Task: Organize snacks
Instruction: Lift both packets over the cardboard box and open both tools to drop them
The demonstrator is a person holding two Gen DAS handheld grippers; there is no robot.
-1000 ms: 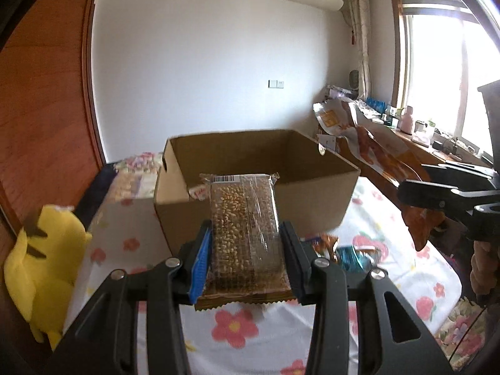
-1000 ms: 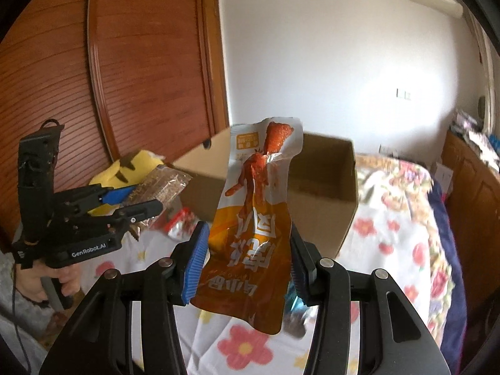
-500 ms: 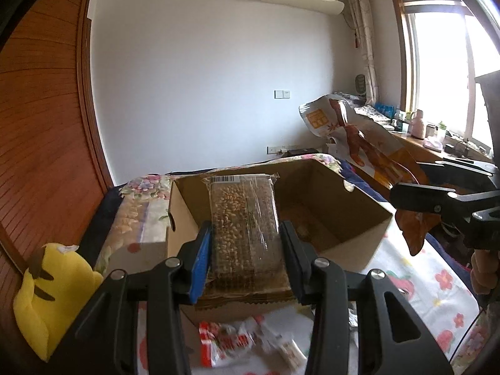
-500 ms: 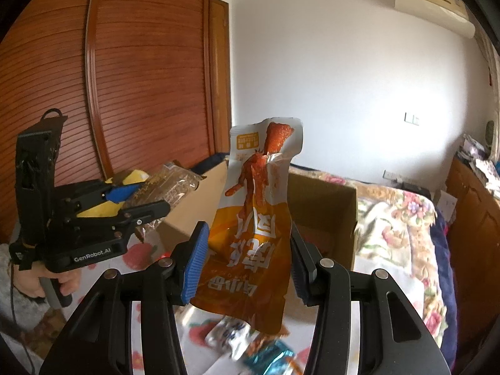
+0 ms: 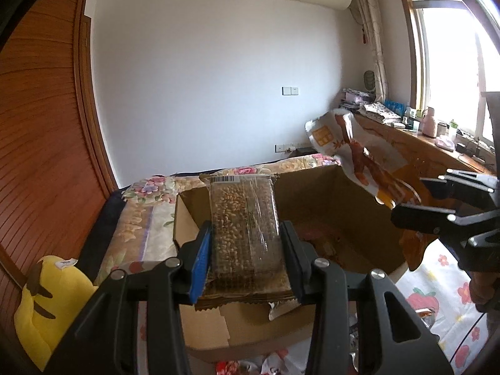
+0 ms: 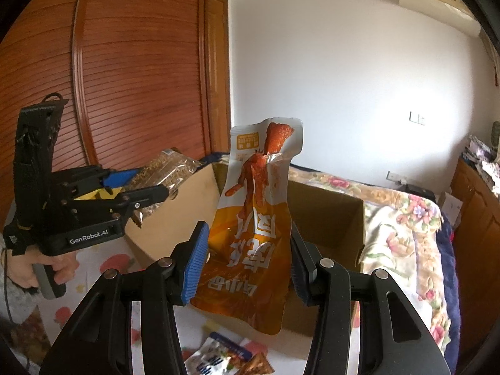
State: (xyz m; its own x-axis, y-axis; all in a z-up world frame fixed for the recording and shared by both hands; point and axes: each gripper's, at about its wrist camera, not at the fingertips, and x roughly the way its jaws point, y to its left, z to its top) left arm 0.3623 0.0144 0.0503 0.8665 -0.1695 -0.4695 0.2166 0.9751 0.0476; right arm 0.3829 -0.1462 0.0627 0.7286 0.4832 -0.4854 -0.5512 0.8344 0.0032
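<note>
Cardboard box (image 5: 359, 215) open on the bed, left tongs (image 5: 247, 259) gripping a peanut bar (image 5: 243, 218) above it, right tongs (image 6: 247, 259) gripping an orange pouch (image 6: 256, 218) over its rim

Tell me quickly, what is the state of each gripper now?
Left gripper: shut on the peanut bar.
Right gripper: shut on the orange pouch.

- The peanut brittle pack (image 5: 245, 228) is wrapped in clear, glossy film.
- The orange pouch (image 6: 254, 225) is made of shiny, crinkled plastic.
- The box (image 5: 340, 200) is formed of matt brown cardboard.
- The wardrobe doors (image 6: 131, 62) are finished in ribbed, varnished wood.
</note>
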